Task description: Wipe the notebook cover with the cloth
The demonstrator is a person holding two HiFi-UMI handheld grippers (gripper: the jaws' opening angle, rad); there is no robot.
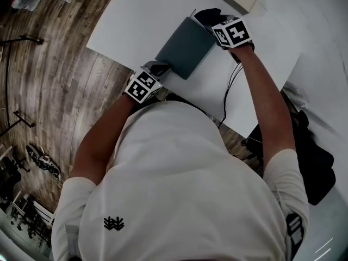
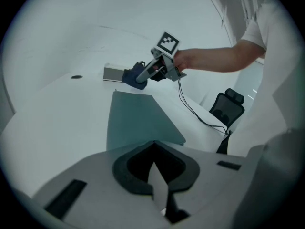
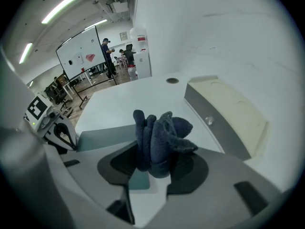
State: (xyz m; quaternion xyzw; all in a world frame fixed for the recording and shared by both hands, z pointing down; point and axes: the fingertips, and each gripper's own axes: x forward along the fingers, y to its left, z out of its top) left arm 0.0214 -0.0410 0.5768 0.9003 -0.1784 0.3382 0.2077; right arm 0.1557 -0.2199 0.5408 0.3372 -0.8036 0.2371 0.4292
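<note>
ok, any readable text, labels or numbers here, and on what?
No readable words or numbers.
Left gripper, right gripper: black-white square marker patterns only.
Notebook cover: blank.
Shirt: small black emblem, no letters.
Whiteboard: red marks, too small to read.

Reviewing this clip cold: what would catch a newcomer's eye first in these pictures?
A bunched dark blue cloth is clamped in the right gripper, at the far corner of a closed teal notebook on the white table. The left gripper, shut, sits at the notebook's near corner. Whether the cloth touches the cover cannot be told.
</note>
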